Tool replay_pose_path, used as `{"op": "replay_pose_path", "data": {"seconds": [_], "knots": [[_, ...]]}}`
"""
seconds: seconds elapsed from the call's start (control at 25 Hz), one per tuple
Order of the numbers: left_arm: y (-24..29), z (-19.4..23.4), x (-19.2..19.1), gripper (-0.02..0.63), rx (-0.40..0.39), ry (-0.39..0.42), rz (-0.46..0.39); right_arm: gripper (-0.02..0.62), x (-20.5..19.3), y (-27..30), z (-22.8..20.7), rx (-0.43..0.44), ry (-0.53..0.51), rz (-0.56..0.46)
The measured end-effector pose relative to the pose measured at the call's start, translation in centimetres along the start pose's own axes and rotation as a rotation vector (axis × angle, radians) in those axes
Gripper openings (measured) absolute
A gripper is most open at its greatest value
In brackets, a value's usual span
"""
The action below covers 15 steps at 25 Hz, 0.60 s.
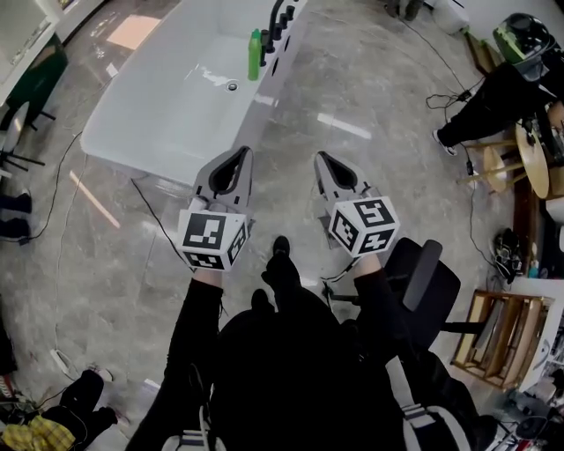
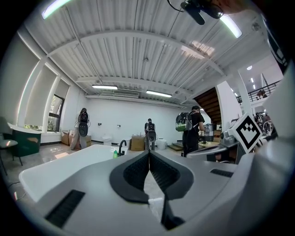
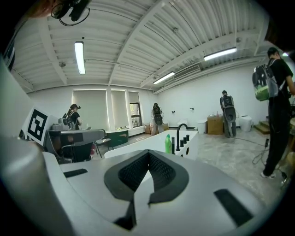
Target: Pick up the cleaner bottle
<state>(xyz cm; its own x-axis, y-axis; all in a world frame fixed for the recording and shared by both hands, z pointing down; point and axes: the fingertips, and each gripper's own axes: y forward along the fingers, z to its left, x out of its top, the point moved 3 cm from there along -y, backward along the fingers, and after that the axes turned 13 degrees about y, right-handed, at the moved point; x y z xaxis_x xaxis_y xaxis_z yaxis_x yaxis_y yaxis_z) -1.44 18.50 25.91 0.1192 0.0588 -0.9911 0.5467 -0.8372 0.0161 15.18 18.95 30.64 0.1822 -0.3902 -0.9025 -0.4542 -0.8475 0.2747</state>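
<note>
The green cleaner bottle (image 1: pixel 255 55) stands upright on the rim of a white bathtub (image 1: pixel 150 114), beside a black faucet (image 1: pixel 278 19). My left gripper (image 1: pixel 244 151) and right gripper (image 1: pixel 319 156) are side by side above the floor, short of the tub's near end, both pointing toward it. Each is shut with nothing between its fingers. In the left gripper view the bottle (image 2: pixel 115 154) is small and far off, just left of the shut left gripper (image 2: pixel 149 152). In the right gripper view the bottle (image 3: pixel 168 144) stands by the faucet (image 3: pixel 180 133), right of the shut right gripper (image 3: pixel 148 152).
A black chair (image 1: pixel 425 284) stands close at my right. Cables (image 1: pixel 150 211) trail over the marble floor near the tub. A wooden rack (image 1: pixel 507 339) and a stool (image 1: pixel 486 167) are at the right. Several people with backpacks, one of them (image 2: pixel 192 129), stand farther off.
</note>
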Motion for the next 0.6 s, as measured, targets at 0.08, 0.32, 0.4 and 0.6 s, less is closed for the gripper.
{"op": "replay_pose_path", "data": {"seconds": [0.08, 0.32, 0.4, 0.6], "knots": [[1.7, 0.4, -0.1, 0.009, 0.006, -0.003, 0.007, 0.002, 0.6, 1.0, -1.2, -0.008, -0.002, 0.006], [6.3, 1.8, -1.2, 0.009, 0.030, -0.007, 0.041, 0.002, 2.1, 4.2, -4.7, -0.025, -0.006, 0.032], [7.7, 2.3, -1.6, 0.009, 0.040, -0.010, 0.049, 0.002, 2.6, 5.2, -5.7, -0.020, -0.005, 0.038], [11.6, 3.3, -2.1, 0.011, 0.072, -0.012, 0.071, 0.002, 4.3, 7.4, -8.1, -0.007, -0.022, 0.048]]}}
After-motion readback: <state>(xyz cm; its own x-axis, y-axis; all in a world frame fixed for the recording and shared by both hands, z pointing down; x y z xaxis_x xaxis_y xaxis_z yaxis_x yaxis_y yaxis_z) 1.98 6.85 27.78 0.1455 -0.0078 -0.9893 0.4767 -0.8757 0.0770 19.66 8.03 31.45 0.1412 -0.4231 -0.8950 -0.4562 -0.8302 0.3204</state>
